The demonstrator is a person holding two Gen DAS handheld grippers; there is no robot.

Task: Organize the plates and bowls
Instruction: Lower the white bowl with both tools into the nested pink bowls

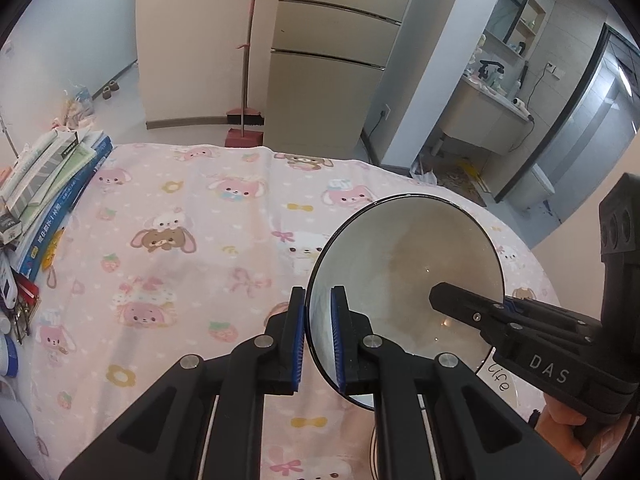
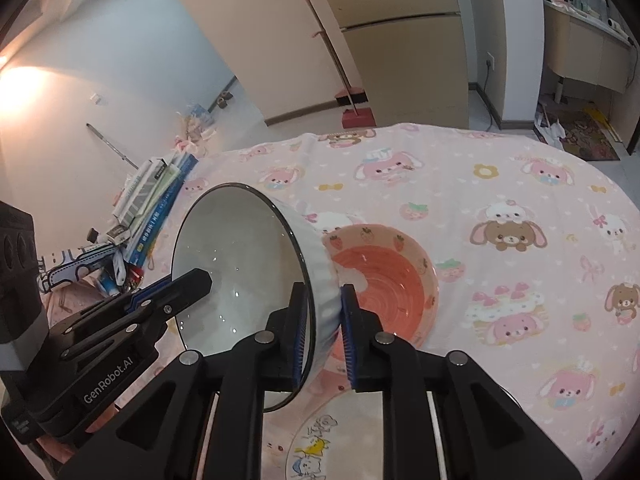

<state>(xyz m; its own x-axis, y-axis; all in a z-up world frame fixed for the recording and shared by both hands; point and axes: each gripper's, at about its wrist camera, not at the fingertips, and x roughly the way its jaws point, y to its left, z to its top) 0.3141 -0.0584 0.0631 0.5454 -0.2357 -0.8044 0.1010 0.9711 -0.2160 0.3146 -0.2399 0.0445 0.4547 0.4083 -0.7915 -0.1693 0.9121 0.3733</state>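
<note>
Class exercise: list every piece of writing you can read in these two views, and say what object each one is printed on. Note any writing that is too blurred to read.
"DAS" – on the right gripper.
"GenRobot.AI" – on the left gripper.
"life" – on a plate under the white bowl.
Book spines: print too blurred to read.
Plate with cartoon drawings: small marks, unreadable.

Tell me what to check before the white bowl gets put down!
1. Left gripper pinching the white bowl at its rim: ok.
2. Right gripper pinching the opposite side: ok.
3. White bowl level: not ok, it is tipped steeply.
4. Pink bowl empty: ok.
5. White bowl clear of the pink bowl: cannot tell, they overlap in the right wrist view.
6. Plate out of the way: cannot tell, it is mostly hidden by the gripper.
</note>
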